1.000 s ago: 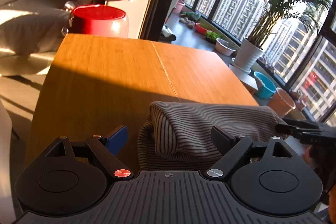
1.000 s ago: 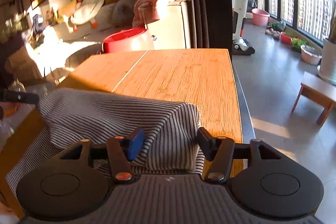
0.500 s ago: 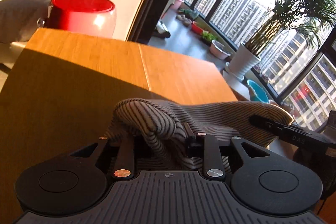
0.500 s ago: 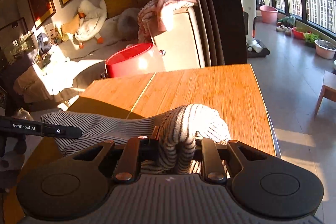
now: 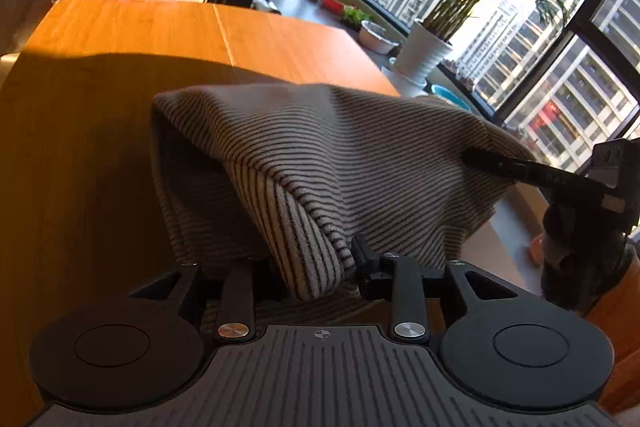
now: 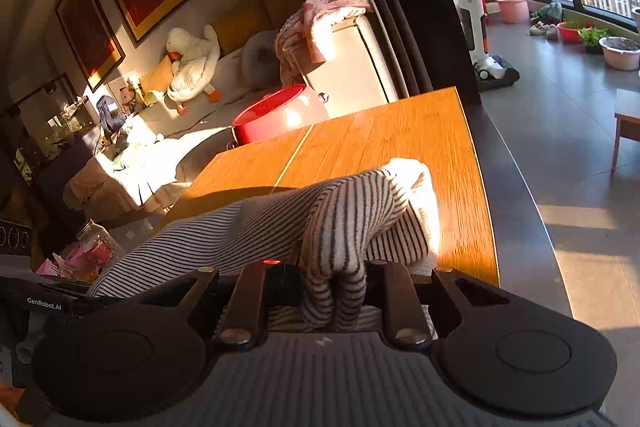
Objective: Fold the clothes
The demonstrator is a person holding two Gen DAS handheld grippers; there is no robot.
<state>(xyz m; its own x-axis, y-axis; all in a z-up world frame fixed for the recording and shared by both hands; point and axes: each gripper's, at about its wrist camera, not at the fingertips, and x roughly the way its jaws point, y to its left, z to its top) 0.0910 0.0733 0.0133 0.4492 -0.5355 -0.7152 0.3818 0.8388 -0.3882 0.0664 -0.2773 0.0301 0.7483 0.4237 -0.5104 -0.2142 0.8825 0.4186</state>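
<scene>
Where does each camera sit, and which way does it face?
Left wrist: on the left hand-held gripper, facing over the striped garment and table to the windows; the right hand-held gripper shows.
Right wrist: on the right hand-held gripper, facing the sofa; the left hand-held gripper's body shows at left.
Shared: garment, table, red tub.

The left gripper pointed steeply downward, its jaws opening slightly while cloth was bunched between them. The right gripper tilted down less steeply, its jaws drawn close and pinching a fold of striped fabric. In the left wrist view, the right gripper's finger reached in from the right edge.
</scene>
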